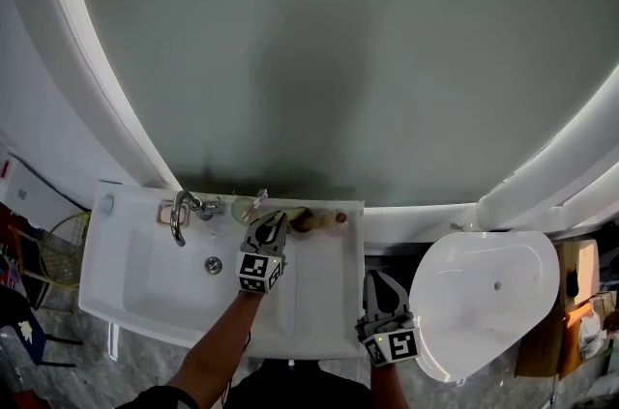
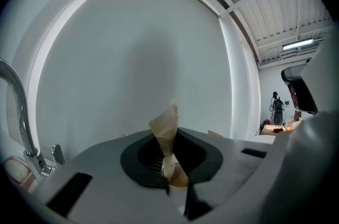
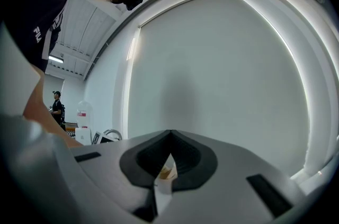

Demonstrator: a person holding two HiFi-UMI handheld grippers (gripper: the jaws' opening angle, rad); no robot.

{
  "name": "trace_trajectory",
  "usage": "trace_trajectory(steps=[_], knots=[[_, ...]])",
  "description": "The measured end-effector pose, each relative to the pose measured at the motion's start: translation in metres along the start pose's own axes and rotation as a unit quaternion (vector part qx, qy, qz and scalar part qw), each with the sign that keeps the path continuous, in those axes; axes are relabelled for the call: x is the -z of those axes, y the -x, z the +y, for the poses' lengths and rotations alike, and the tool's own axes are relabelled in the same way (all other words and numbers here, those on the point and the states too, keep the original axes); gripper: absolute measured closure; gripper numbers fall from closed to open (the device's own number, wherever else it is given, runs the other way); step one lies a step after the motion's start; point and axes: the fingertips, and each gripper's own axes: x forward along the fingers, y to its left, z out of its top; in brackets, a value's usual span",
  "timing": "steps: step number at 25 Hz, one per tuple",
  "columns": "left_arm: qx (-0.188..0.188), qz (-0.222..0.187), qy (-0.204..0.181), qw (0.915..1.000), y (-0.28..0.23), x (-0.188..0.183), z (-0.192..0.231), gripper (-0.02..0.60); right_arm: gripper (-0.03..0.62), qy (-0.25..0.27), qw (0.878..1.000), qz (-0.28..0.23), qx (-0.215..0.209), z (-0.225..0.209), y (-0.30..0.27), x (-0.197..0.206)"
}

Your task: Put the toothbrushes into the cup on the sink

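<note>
Left gripper: the left gripper (image 1: 276, 223) hangs over the back ledge of the white sink (image 1: 135, 286). Its fingers pinch a tan paper-wrapped toothbrush (image 2: 165, 135) low down, and the serrated wrapper end stands up past the tips.
Why held so: upright, probably so the lower end can drop straight into a cup mouth.
Cup: the brown round cup (image 1: 302, 221) stands on the ledge at 1 o'clock, just beside the left fingertips. The toothbrush is judged not yet inside.
Right gripper: the right gripper (image 1: 384, 281) is at 4 o'clock of the left one, by the sink's front right corner. Its fingers are pressed together with nothing between them. It is likely parked out of the way.
Edges: a curved white wall (image 1: 338, 59) rises close behind the ledge at 12 o'clock. A small brown round item (image 1: 340, 219) sits at 3 o'clock of the cup.
Open room: the chrome faucet (image 1: 180, 216) is at 9 o'clock, well apart. The basin lies free at 8 o'clock. A white oval toilet (image 1: 493, 296) is at 3 o'clock of the right gripper.
</note>
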Motion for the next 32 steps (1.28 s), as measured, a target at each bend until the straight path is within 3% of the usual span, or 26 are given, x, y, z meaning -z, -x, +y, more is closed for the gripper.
trace_trajectory(steps=[14, 25, 26, 28, 32], knots=[[0.005, 0.026, 0.002, 0.9996, -0.014, 0.029, 0.002, 0.537, 0.566, -0.001, 1.0, -0.003, 0.003, -0.001, 0.004, -0.001], [0.031, 0.046, -0.003, 0.9985, -0.019, 0.037, -0.01, 0.535, 0.566, -0.012, 1.0, -0.003, 0.005, 0.002, 0.006, 0.001], [0.036, 0.046, -0.002, 0.9983, -0.018, 0.037, -0.012, 0.52, 0.566, -0.013, 1.0, -0.003, 0.006, 0.002, 0.006, 0.001], [0.046, 0.042, 0.0, 0.9981, -0.017, 0.035, -0.016, 0.408, 0.566, -0.013, 1.0, -0.004, 0.006, 0.001, 0.006, 0.001], [0.067, 0.028, 0.003, 0.9974, -0.012, 0.025, -0.024, 0.328, 0.566, -0.019, 1.0, -0.009, 0.003, 0.003, 0.004, -0.001]])
